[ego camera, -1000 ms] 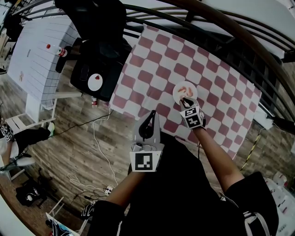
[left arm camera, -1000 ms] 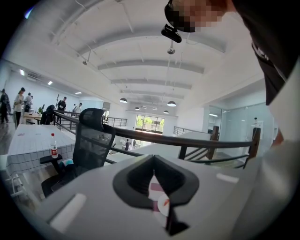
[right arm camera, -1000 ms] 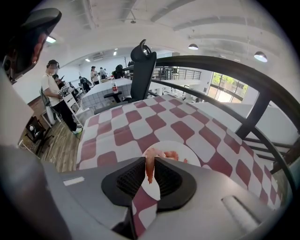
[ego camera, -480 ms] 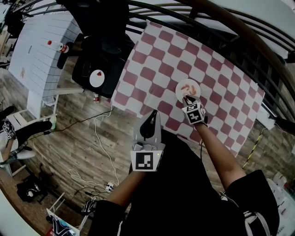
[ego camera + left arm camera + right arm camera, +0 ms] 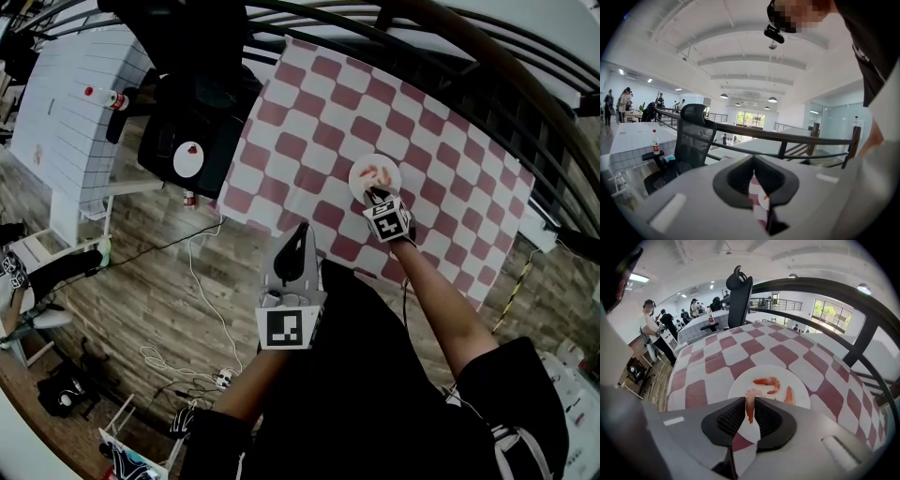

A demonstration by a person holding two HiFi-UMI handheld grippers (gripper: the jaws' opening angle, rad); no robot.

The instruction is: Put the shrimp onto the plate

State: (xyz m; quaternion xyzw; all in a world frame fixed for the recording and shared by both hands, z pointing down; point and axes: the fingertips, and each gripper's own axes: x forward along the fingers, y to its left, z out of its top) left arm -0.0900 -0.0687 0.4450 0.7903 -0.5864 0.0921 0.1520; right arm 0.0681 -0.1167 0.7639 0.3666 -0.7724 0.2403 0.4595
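Shrimp (image 5: 749, 409) pinched upright in the right gripper (image 5: 375, 197), hanging just over the near rim of the plate (image 5: 740, 379). Two more shrimp (image 5: 767, 380) already lying further in on that plate. Likely risk: if let go this close to the rim, could tumble onto the checkered cloth (image 5: 740, 348) beside the plate, or cling to a pad and lift away. Jaws narrowed to the shrimp's thickness. Left gripper (image 5: 753, 185) closed on nothing, well back from the plate.

Checkered tablecloth (image 5: 309, 103), black chair (image 5: 211, 112), bottle (image 5: 655, 142)

Glossy white plate (image 5: 739, 384), cloth tablecloth (image 5: 717, 357), wood-plank floor (image 5: 141, 281)
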